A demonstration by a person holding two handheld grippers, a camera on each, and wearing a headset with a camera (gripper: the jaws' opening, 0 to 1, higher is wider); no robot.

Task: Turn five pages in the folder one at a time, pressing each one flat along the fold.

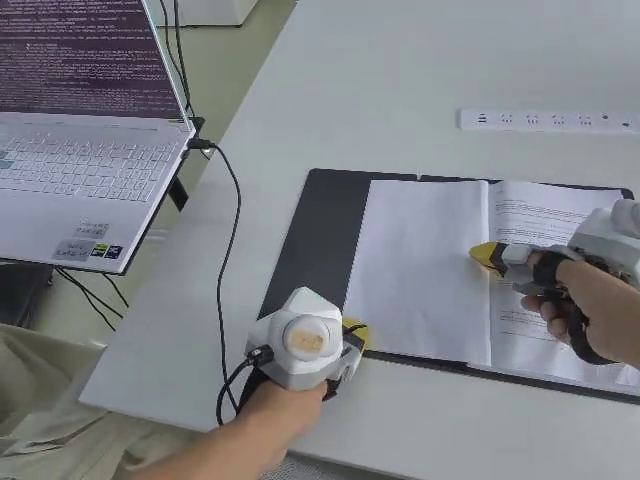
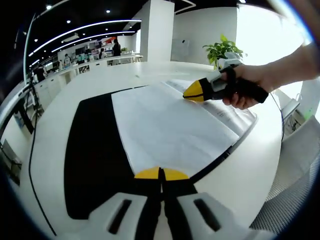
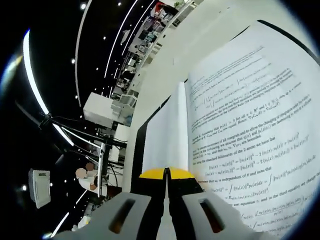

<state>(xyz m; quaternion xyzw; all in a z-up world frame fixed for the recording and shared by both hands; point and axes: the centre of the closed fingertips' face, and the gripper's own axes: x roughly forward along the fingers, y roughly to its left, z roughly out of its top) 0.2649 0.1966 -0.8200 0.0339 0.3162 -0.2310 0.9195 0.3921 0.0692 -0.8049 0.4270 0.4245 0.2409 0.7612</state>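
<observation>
A black folder [image 1: 318,232] lies open on the white table. A blank turned page [image 1: 425,265] lies on its left half and a printed page [image 1: 545,215] on its right. My right gripper [image 1: 487,257] is shut, and its yellow tips rest on the fold between the two pages; its own view shows the printed page [image 3: 250,130] and the fold beside the shut tips [image 3: 166,174]. My left gripper [image 1: 352,335] is shut and rests at the near bottom edge of the blank page [image 2: 165,127], with its tips [image 2: 161,174] touching the paper. The right gripper [image 2: 197,90] also appears in the left gripper view.
An open laptop [image 1: 80,150] stands on a raised stand at the far left, with a black cable [image 1: 232,215] running down over the table. A white power strip [image 1: 545,121] lies at the back right. The table's near edge [image 1: 160,410] is close to my left hand.
</observation>
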